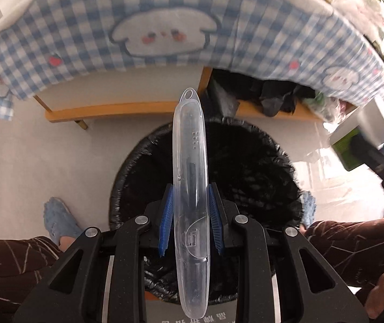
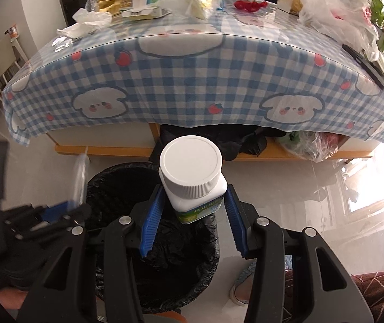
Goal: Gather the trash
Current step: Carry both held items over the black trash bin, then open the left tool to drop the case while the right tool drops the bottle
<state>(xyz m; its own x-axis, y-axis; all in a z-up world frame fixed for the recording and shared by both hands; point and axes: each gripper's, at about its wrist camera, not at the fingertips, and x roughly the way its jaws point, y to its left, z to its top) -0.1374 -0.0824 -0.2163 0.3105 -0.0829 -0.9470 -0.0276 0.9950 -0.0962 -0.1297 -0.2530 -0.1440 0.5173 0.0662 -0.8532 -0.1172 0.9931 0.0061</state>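
I have left gripper (image 1: 190, 212) clamped on clear case (image 1: 189, 177), right gripper (image 2: 192, 212) clamped on white bottle (image 2: 192, 175), both over bin (image 2: 127, 188). Not dropped yet. Wrappers (image 2: 89, 21) left on table (image 2: 165, 80) far edge.

We see the right gripper (image 2: 192, 204) clamping a white-capped bottle (image 2: 193, 180) above the black-lined bin (image 2: 116, 183) (checked-cloth surface (image 2: 181, 80) beyond), left gripper (image 2: 57, 212) blurred nearby.

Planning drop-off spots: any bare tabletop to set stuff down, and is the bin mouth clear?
Near strip of the tablecloth is bare, between the tissues and the phone. The far half is crowded with wrappers and bags. The bin mouth is clear under both held items.
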